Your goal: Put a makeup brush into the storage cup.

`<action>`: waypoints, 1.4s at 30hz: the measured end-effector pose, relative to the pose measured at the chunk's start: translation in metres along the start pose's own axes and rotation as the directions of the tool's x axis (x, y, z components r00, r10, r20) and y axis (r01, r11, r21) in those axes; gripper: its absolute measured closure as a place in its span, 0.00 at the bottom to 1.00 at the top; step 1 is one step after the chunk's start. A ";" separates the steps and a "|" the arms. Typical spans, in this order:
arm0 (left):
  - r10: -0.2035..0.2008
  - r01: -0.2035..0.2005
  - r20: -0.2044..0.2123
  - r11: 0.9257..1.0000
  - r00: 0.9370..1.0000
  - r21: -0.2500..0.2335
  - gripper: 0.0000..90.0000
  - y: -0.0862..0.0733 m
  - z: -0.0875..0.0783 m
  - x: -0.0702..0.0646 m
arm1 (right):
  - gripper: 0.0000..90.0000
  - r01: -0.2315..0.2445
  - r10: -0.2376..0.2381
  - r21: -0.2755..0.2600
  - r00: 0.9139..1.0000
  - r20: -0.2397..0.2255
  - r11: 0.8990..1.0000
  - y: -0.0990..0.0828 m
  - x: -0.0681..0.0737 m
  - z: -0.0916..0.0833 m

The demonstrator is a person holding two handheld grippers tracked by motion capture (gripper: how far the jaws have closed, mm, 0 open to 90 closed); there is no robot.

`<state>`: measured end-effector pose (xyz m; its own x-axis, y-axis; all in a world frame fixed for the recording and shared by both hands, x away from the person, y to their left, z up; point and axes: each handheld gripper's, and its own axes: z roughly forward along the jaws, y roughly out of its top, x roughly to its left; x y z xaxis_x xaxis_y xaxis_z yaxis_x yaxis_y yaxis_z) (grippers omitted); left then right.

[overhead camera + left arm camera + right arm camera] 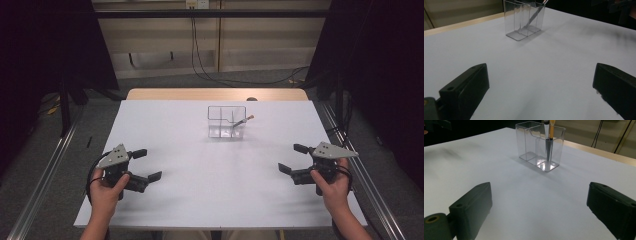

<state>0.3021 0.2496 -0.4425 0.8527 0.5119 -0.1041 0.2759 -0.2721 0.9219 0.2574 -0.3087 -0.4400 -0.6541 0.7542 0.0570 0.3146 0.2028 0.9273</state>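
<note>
Your left gripper (141,165) and right gripper (292,158) rest at the near corners of the table (165,200), jaws spread and holding nothing. The clear organizer (226,121) stands ahead at centre; its brush (242,121) leans toward your right, so that gripper lies nearer the handle.

Each gripper (146,164) (292,158) has black blocky jaws, a grey three-cornered top plate and, seemingly, a black cable.

My high camera looks forward and down over the whole desk (200,190). Each claw camera sits low, facing inward; all three share the clear organizer (227,122) (524,21) (540,145).
</note>
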 end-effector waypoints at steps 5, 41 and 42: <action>0.003 -0.003 0.001 1.000 1.000 0.002 0.01 0.000 0.000 0.000 | 0.07 -0.008 0.008 -0.002 1.000 0.003 1.000 -0.004 -0.001 -0.004; 0.013 -0.013 -0.004 1.000 1.000 -0.001 0.01 0.002 -0.001 0.000 | 0.07 -0.009 0.009 0.013 1.000 -0.002 1.000 -0.017 0.002 -0.020; 0.015 -0.015 -0.005 1.000 1.000 0.000 0.01 0.002 -0.001 0.000 | 0.07 -0.007 0.007 0.015 1.000 -0.002 1.000 -0.017 0.002 -0.020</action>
<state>0.3022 0.2505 -0.4403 0.8547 0.5115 -0.0885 0.2628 -0.2795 0.9235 0.2367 -0.3227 -0.4483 -0.6530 0.7547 0.0642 0.3292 0.2065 0.9214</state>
